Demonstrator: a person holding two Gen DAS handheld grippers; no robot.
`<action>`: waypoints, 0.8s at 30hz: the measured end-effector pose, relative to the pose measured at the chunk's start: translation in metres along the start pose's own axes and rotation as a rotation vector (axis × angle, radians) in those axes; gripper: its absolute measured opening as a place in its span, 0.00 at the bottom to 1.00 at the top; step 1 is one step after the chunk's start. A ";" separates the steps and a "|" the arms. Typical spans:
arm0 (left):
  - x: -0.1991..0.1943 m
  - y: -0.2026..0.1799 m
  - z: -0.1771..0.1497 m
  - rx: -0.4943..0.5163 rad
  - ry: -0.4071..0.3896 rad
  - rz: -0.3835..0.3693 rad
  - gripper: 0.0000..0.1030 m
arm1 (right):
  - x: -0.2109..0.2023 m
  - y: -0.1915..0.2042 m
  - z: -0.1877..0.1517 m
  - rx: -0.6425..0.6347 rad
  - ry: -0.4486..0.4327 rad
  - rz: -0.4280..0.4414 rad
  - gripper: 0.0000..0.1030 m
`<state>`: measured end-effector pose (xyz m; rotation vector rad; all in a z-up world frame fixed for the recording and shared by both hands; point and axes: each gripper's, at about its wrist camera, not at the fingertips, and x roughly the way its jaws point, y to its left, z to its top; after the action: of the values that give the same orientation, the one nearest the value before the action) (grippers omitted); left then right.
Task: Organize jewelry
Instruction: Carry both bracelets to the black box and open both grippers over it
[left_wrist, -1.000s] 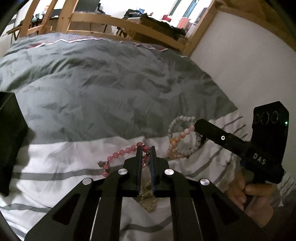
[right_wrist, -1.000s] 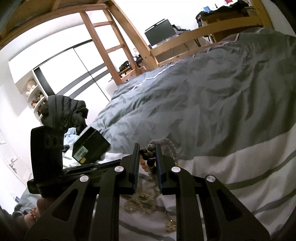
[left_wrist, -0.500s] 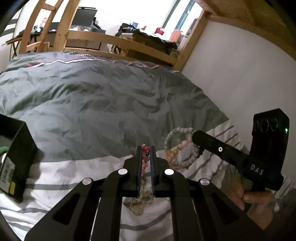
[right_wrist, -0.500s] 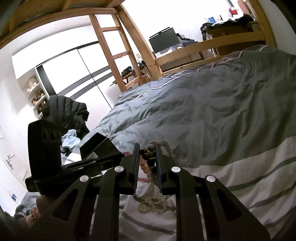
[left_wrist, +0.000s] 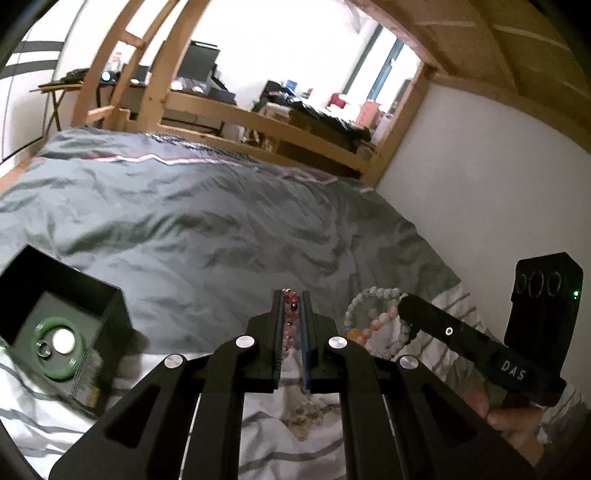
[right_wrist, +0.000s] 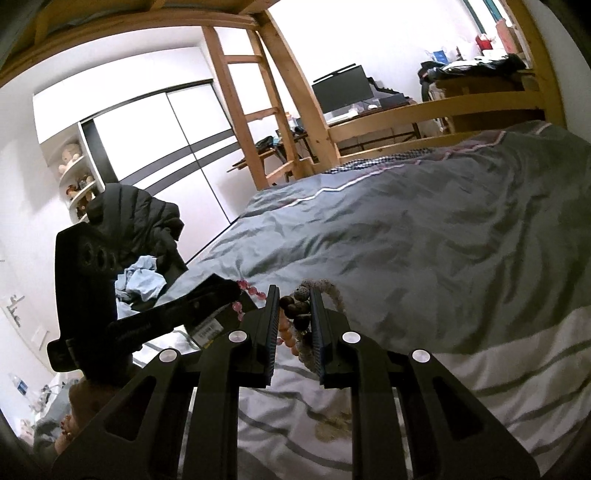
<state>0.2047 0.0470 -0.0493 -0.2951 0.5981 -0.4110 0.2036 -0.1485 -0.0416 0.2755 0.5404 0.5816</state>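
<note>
1. While both grippers hang above the bed (left_wrist: 184, 229), the left gripper (left_wrist: 293, 295) has its jaws closed narrowly on a pink bead bracelet (left_wrist: 289, 317).
2. The right gripper (right_wrist: 294, 295) jaws hold a bundle of beaded bracelets (right_wrist: 300, 314), dark, orange and pale.
3. A green bangle (left_wrist: 59, 349) and a small ring (left_wrist: 43, 348) already lie in the black box (left_wrist: 107, 314).
4. Judging from this, the held bracelets and a pale chain (left_wrist: 304, 417) on the sheet are still left to store.

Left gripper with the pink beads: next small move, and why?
Probably swing the left gripper left and over the open black box. It is shut on the pink bead bracelet, lifted off the striped duvet, and the box already holds a green bangle.
</note>
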 end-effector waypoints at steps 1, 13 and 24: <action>-0.005 0.001 0.002 0.010 -0.015 0.017 0.07 | 0.002 0.004 0.002 -0.005 0.000 0.004 0.17; -0.035 0.028 0.020 0.022 -0.086 0.202 0.07 | 0.044 0.056 0.021 -0.078 0.025 0.071 0.17; -0.044 0.058 0.025 -0.032 -0.098 0.291 0.07 | 0.091 0.087 0.034 -0.118 0.051 0.116 0.17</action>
<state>0.2029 0.1221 -0.0307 -0.2522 0.5417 -0.1060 0.2477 -0.0287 -0.0156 0.1811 0.5389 0.7318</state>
